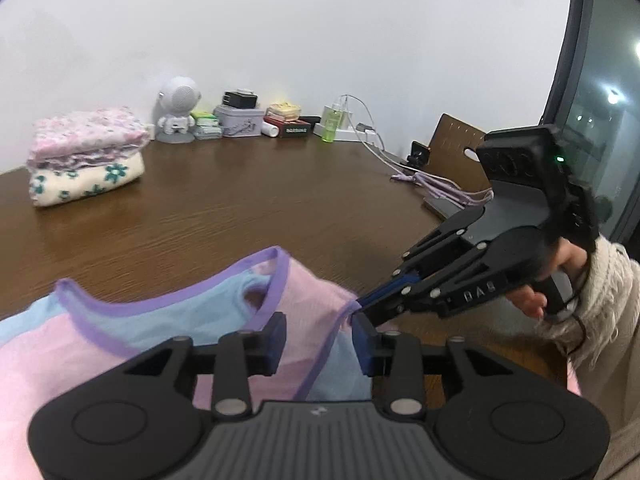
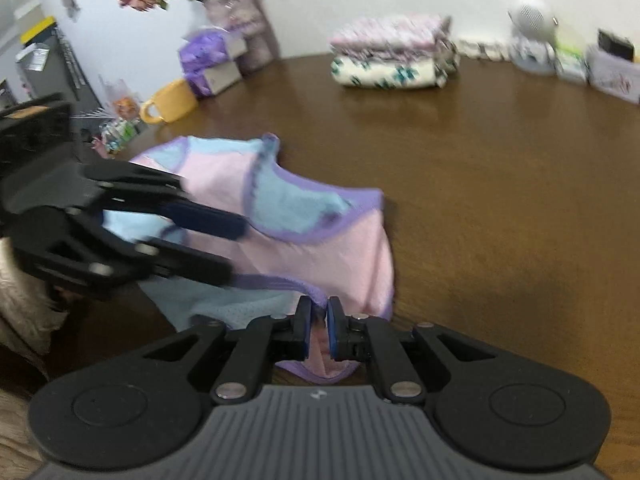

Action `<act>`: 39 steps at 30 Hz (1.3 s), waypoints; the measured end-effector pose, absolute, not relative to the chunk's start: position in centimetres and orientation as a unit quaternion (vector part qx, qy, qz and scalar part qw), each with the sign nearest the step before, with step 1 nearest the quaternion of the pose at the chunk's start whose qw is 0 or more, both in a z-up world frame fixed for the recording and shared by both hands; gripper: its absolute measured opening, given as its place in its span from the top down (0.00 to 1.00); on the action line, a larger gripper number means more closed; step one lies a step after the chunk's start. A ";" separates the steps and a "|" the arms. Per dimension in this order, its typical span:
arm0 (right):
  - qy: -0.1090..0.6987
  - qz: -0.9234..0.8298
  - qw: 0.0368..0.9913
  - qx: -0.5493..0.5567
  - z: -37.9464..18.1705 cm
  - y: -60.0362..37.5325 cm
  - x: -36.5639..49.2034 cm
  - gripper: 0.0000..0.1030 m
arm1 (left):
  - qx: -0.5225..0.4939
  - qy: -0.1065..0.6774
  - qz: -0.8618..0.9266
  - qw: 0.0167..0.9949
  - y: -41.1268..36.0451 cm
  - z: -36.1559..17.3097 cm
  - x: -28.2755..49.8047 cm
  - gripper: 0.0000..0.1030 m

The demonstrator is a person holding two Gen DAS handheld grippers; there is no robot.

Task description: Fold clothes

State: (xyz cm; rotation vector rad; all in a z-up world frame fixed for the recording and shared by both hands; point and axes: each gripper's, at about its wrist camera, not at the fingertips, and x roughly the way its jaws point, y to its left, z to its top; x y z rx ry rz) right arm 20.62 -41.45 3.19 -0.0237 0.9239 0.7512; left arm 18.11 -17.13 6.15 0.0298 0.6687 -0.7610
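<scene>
A pink and light-blue garment [image 1: 180, 312] [image 2: 348, 248] with purple trim lies bunched on the brown wooden table [image 1: 240, 200] [image 2: 500, 200]. My right gripper [image 2: 319, 320] is shut on the garment's purple-trimmed edge; in the left wrist view it reaches in from the right and its tips [image 1: 358, 306] pinch that trim. A hand in a fuzzy cream sleeve [image 1: 532, 300] holds it. My left gripper [image 1: 320, 340] is open just above the cloth, which shows in the wide gap between its pads without being pressed. In the right wrist view the left gripper [image 2: 232, 248] hovers over the garment's left part.
A stack of folded floral clothes [image 1: 86, 156] [image 2: 392, 54] sits at the back of the table. Along the wall stand a white astronaut figure [image 1: 178, 112], small boxes, a green bottle [image 1: 331, 124] and cables [image 1: 420, 176]. A yellow mug [image 2: 172, 102] and flowers stand far left.
</scene>
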 end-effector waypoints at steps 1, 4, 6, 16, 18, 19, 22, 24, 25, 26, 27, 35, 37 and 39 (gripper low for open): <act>0.435 0.351 0.829 -0.010 3.0 -41.6 20.6 0.91 | 0.019 0.319 -0.364 0.875 -16.8 6.2 17.6 0.67; 0.432 0.347 0.833 0.008 2.9 -42.1 20.6 0.91 | 0.036 0.314 -0.373 0.872 -16.5 6.2 16.2 0.71; 0.428 0.341 0.837 0.014 2.9 -42.2 20.5 0.91 | 0.055 0.313 -0.382 0.868 -17.0 6.0 15.2 0.76; 0.389 0.366 0.845 -0.026 4.4 -40.5 14.5 0.68 | 0.086 0.330 -0.377 0.861 -18.8 3.8 14.2 0.76; 0.377 0.352 0.855 -0.058 4.1 -39.8 13.1 0.68 | 0.085 0.334 -0.376 0.860 -18.8 3.6 14.2 0.76; 0.364 0.342 0.862 -0.085 3.9 -39.3 12.5 0.68 | 0.082 0.336 -0.375 0.860 -18.7 3.6 14.2 0.74; 0.326 0.321 0.875 -0.156 3.4 -37.8 10.9 0.68 | 0.072 0.335 -0.369 0.864 -18.4 3.9 13.8 0.73; 0.312 0.309 0.878 -0.193 2.9 -36.8 10.5 0.68 | 0.065 0.330 -0.363 0.869 -18.1 4.2 13.4 0.69; 0.306 0.303 0.878 -0.210 2.7 -36.4 10.4 0.69 | 0.061 0.328 -0.360 0.871 -17.9 4.4 13.2 0.68; 0.301 0.298 0.878 -0.224 2.5 -36.0 10.3 0.70 | 0.059 0.327 -0.358 0.873 -17.8 4.4 13.1 0.68; 0.299 0.295 0.877 -0.233 2.3 -35.8 10.3 0.74 | 0.057 0.329 -0.356 0.873 -17.7 4.3 13.0 0.68; 0.306 0.298 0.883 -0.196 3.0 -37.3 10.9 0.93 | 0.045 0.351 -0.342 0.871 -16.9 3.0 13.4 0.71; 0.315 0.307 0.883 -0.167 3.5 -38.2 11.5 0.93 | 0.041 0.354 -0.341 0.870 -16.8 3.1 13.5 0.71; 0.320 0.308 0.881 -0.162 3.5 -38.4 11.6 0.89 | 0.025 0.346 -0.350 0.870 -16.5 3.7 13.3 0.69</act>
